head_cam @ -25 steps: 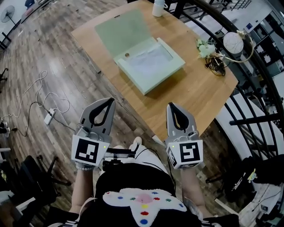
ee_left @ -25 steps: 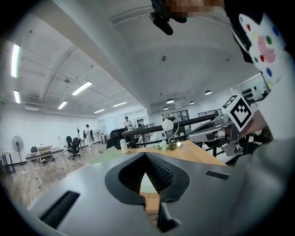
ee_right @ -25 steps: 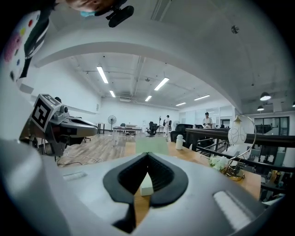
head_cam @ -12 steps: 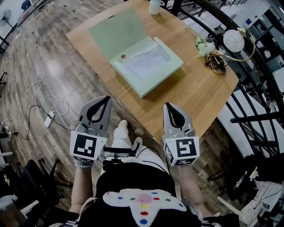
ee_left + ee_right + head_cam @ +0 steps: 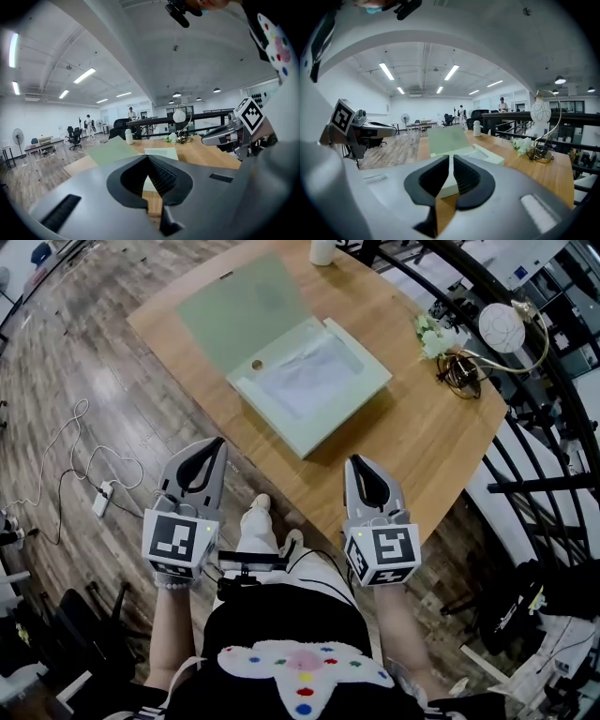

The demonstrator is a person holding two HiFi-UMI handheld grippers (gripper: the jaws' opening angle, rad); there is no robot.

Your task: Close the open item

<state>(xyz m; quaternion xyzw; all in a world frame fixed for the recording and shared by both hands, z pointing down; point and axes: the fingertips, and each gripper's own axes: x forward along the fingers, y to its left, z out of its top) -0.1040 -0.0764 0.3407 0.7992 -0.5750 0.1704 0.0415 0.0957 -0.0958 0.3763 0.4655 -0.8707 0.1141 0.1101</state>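
Two grippers: left gripper [image 5: 216, 443] and right gripper [image 5: 358, 463], side by side in front of the person, both pointing toward the table [image 5: 422, 442].
Left gripper jaws: pressed together with nothing between them; its own view shows the ribbed pads [image 5: 161, 176] meeting at the tip.
Right gripper jaws: drawn in to a thin slit, nothing held.
Markings: each gripper carries a cube with black-and-white square patterns, the left cube [image 5: 178, 542] and the right cube [image 5: 384, 554]; they show blocks only, not letters.
Open item: pale green box [image 5: 323, 418] in the middle of the table, well apart from both grippers.
Lid: the lid [image 5: 242, 307] is thrown back and lies flat on the tabletop on the far-left side.
Inside: a white sheet [image 5: 305, 376] fills the box.
Far edge: a white cup [image 5: 322, 249].
Right side: white flowers [image 5: 439, 338] beside a lamp [image 5: 502, 329] with a round white shade.
Floor: wooden boards with a white cable [image 5: 80, 442] and a power strip [image 5: 101, 498], left of the left gripper.
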